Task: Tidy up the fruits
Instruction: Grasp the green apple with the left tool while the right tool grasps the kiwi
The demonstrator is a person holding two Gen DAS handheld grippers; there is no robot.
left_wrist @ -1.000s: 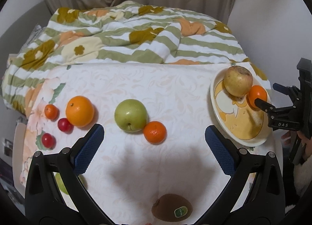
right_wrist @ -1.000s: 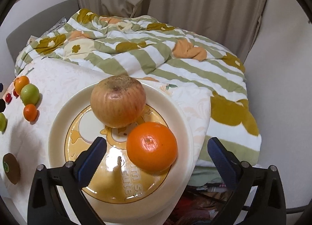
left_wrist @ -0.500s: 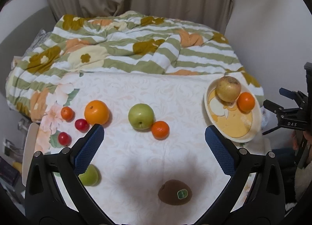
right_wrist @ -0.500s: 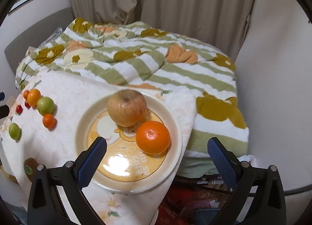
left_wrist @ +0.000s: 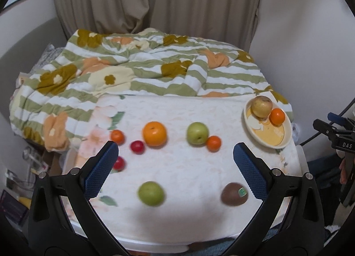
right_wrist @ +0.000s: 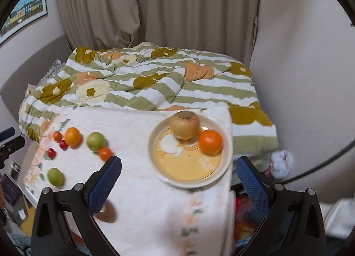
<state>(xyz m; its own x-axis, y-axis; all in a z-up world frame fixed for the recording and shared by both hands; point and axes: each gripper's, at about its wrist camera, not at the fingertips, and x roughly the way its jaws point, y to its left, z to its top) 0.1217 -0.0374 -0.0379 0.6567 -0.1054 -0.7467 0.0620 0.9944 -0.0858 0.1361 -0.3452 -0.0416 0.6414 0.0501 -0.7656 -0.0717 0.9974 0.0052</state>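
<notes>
A cream plate [left_wrist: 286, 142] [right_wrist: 155, 162] at the table's right end holds a yellowish apple [left_wrist: 261, 106] [right_wrist: 184, 125] and an orange [left_wrist: 277, 116] [right_wrist: 210, 141]. Loose on the white cloth lie a large orange [left_wrist: 154, 133], a green apple [left_wrist: 197, 133], a small tangerine [left_wrist: 213, 143], another tangerine [left_wrist: 117, 136], two red fruits [left_wrist: 137, 146] [left_wrist: 118, 163], a second green fruit [left_wrist: 150, 193] and a kiwi [left_wrist: 234, 193]. My left gripper [left_wrist: 175, 158] is open and empty, high above the table's near edge. My right gripper [right_wrist: 177, 176] is open and empty, above and in front of the plate.
A striped floral quilt [left_wrist: 144, 71] covers the bed behind the table. Curtains [left_wrist: 155, 0] and walls close the back. The table's right edge drops to clutter on the floor [right_wrist: 279, 165]. The right gripper also shows at the right edge of the left wrist view [left_wrist: 339, 136].
Both grippers have pulled back and up from the table, so more of it shows. The right gripper has drawn away from the plate. The fruits have not moved.
</notes>
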